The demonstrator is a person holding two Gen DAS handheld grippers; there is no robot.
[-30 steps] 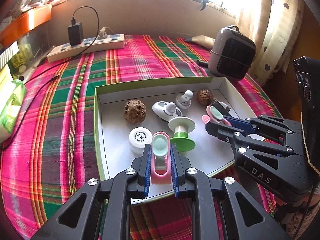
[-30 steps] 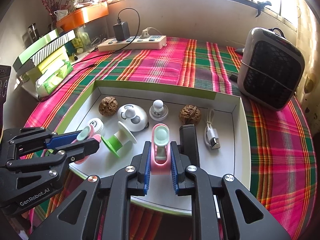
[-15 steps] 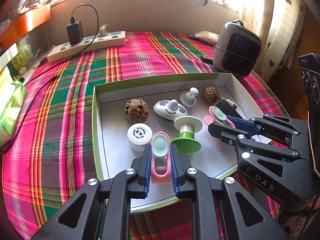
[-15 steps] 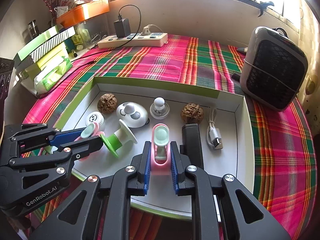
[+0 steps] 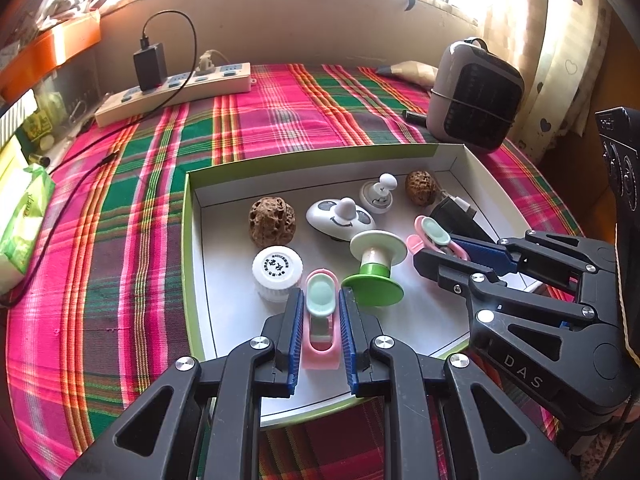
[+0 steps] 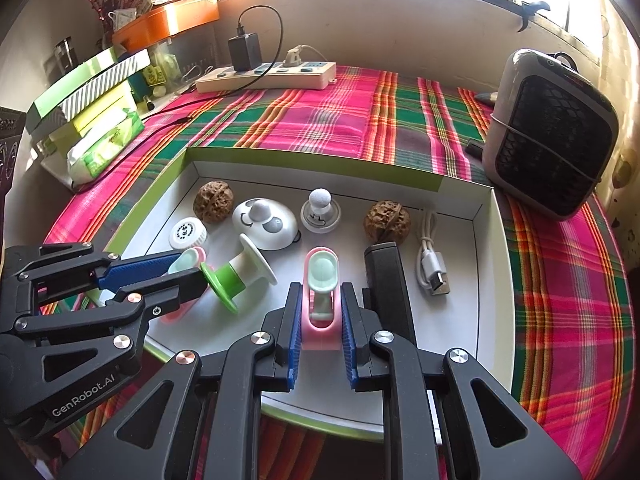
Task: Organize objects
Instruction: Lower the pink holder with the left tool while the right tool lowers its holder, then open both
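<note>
My left gripper (image 5: 319, 304) is shut on a pink clip with a mint pad (image 5: 321, 300), held over the front of the white box with green rim (image 5: 187, 216). My right gripper (image 6: 320, 296) is shut on a second pink clip (image 6: 321, 276) over the box's front middle; it also shows in the left wrist view (image 5: 436, 236). In the box lie two walnuts (image 5: 272, 221) (image 5: 420, 188), a white bottle cap (image 5: 277, 267), a green-and-white spool (image 5: 374, 268), two white knobbed pieces (image 5: 340, 218) (image 5: 378, 196), a black block (image 6: 386, 280) and a white USB cable (image 6: 430, 264).
The box sits on a pink-and-green plaid cloth (image 5: 120, 240). A power strip with a black charger (image 5: 176, 88) lies at the back. A small grey heater (image 5: 474, 96) stands at the back right. A tissue pack (image 5: 22, 220) and stacked boxes (image 6: 88, 96) are at the left.
Both grippers have drawn back and risen slightly from the box, each still holding its pink clip. The objects in the box have not moved.
</note>
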